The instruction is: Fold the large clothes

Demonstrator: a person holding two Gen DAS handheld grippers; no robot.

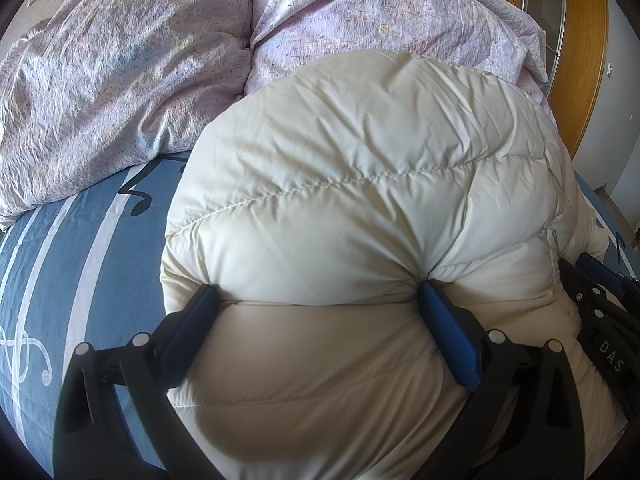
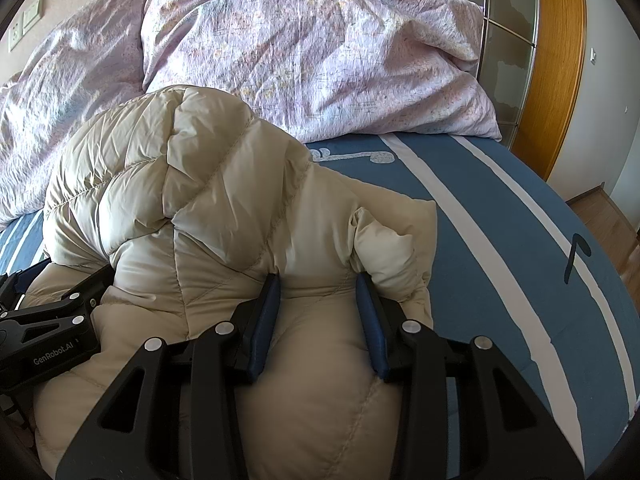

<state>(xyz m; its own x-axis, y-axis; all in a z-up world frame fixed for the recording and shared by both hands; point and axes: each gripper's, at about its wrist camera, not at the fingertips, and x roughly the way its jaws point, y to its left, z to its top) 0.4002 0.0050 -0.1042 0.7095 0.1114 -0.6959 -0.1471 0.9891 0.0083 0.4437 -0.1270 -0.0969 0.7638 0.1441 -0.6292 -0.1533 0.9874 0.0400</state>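
Jacket [image 1: 360, 184] bunched on bed [image 1: 80, 264]; left hand-held gripper [image 1: 316, 300] and right hand-held gripper [image 2: 318, 284] each pinching puffy fold, quilt [image 2: 320, 52] behind.

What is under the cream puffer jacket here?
The puffer jacket lies on a blue bedsheet with white stripes; the lilac duvet is behind it. Whatever lies directly beneath the jacket is covered. The left gripper and right gripper clamp its padding.

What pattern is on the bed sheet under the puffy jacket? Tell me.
Blue bed sheet with white stripes and music-note motifs; the right wrist view shows it best.
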